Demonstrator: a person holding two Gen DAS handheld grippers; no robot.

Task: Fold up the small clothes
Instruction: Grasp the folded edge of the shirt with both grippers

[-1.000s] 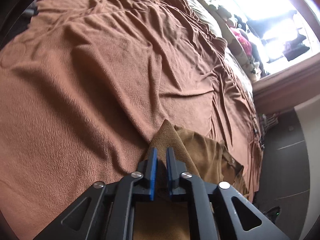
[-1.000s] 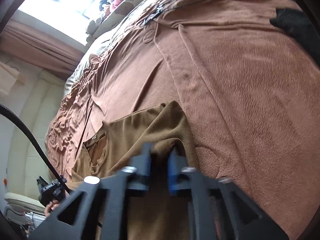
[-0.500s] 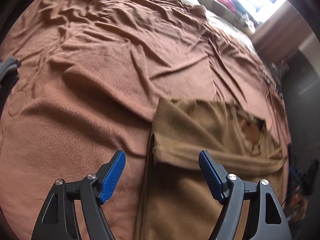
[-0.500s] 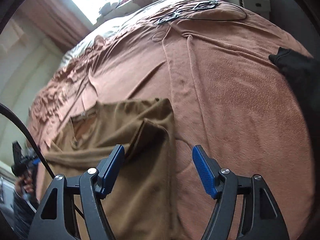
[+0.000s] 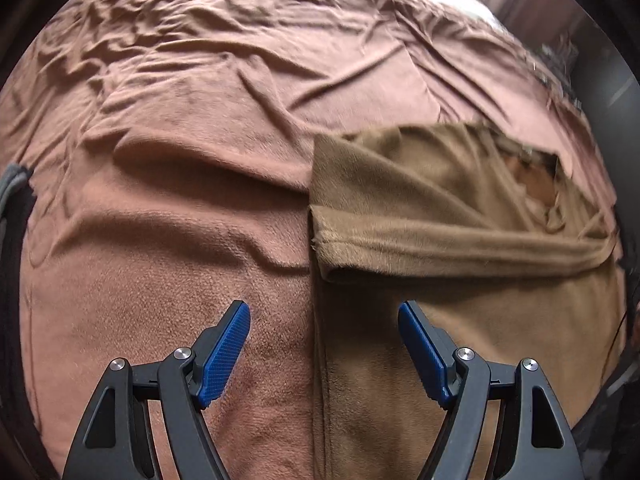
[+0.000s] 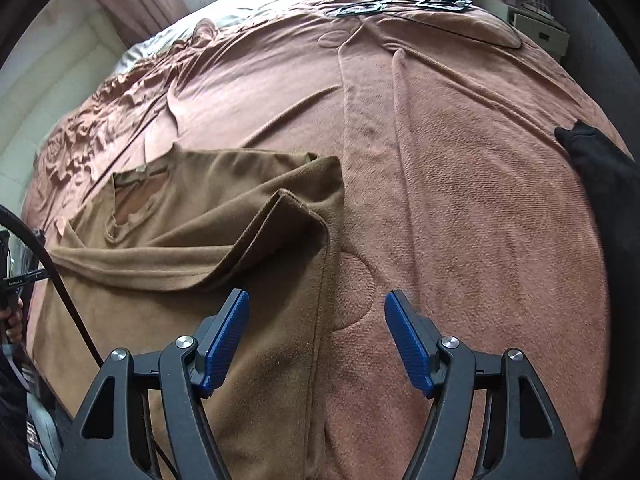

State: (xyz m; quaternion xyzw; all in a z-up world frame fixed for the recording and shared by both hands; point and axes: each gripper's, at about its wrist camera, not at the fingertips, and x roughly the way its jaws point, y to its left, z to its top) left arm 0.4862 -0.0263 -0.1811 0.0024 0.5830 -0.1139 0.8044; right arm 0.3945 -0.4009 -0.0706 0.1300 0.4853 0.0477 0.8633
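Note:
A tan-brown shirt (image 5: pixel 440 320) lies flat on the bed, its sleeves folded in across the chest and its neck opening at the far end. It also shows in the right wrist view (image 6: pixel 200 280), with one folded sleeve edge raised. My left gripper (image 5: pixel 324 322) is open and empty, hovering over the shirt's left side edge. My right gripper (image 6: pixel 316 312) is open and empty, hovering over the shirt's right side edge.
A wrinkled reddish-brown blanket (image 5: pixel 180 160) covers the bed (image 6: pixel 460 160). A black garment (image 6: pixel 600 168) lies at the right. A grey and black item (image 5: pixel 14 184) sits at the far left. Black cables (image 6: pixel 392 6) lie at the far end. A window is beyond.
Both grippers were shut on the shirt's sleeves one second ago. They have let go, opened wide and pulled back, leaving the sleeves folded over the shirt.

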